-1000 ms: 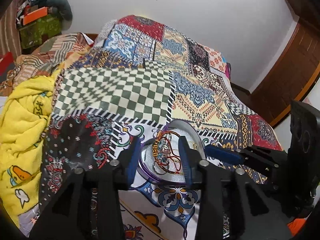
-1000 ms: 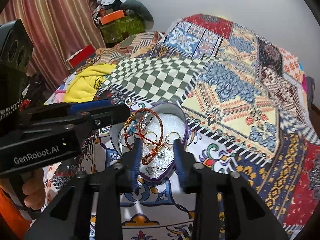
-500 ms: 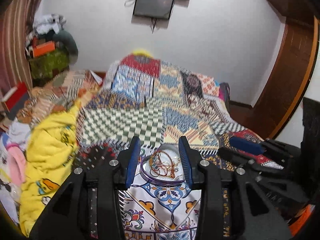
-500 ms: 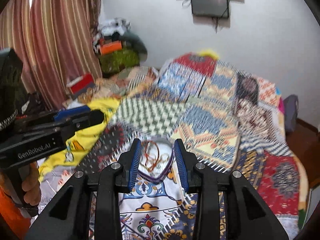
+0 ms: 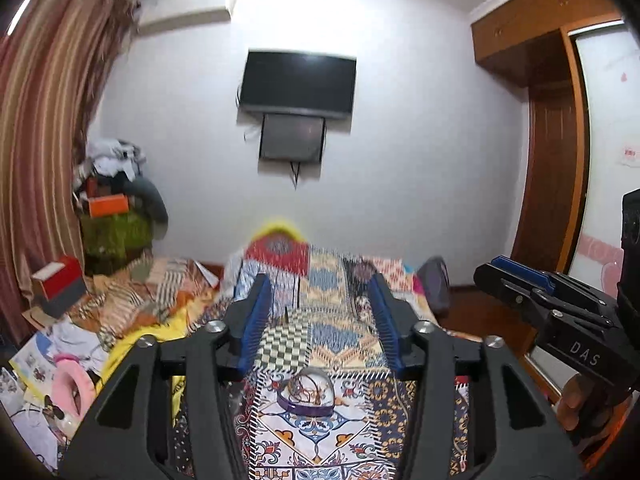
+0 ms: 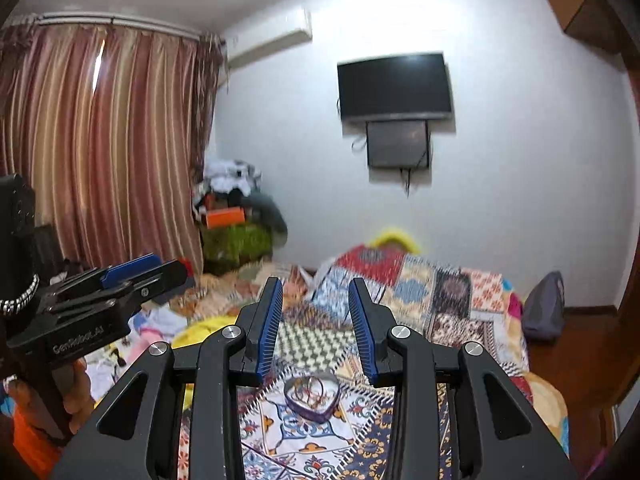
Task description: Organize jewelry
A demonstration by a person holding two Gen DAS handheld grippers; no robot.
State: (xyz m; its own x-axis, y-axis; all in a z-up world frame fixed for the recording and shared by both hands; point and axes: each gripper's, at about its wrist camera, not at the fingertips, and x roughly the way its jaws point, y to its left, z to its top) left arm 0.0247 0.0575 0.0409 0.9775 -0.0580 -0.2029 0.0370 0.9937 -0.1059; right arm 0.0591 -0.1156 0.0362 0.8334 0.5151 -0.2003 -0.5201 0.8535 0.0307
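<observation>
Both of my grippers hang above the bed, level with one another and well apart. The left gripper (image 5: 320, 312) has its blue-padded fingers (image 5: 254, 322) spread wide with nothing between them; the right gripper (image 6: 315, 316) is likewise parted and empty. From the left wrist, the right gripper (image 5: 532, 292) shows side-on at the far right, gripped by a hand (image 5: 574, 404); from the right wrist, the left gripper (image 6: 120, 280) sits at the far left.

The heart-shaped box (image 6: 312, 395), purple-walled, lies below and ahead of my right fingers, centred in the gap between them; in the left view the box (image 5: 306, 394) lies likewise below the gap. Bangles and rings (image 6: 310, 392) rest tangled inside it. It sits on the patterned bedspread (image 6: 424, 292), with bare cloth on every side of its rim.

The bed's right edge (image 6: 520, 344) drops to a wooden floor (image 6: 580, 340). To the left, a yellow towel (image 6: 200, 330) and loose clothes crowd the mattress. A television (image 6: 394, 86) hangs on the wall ahead.
</observation>
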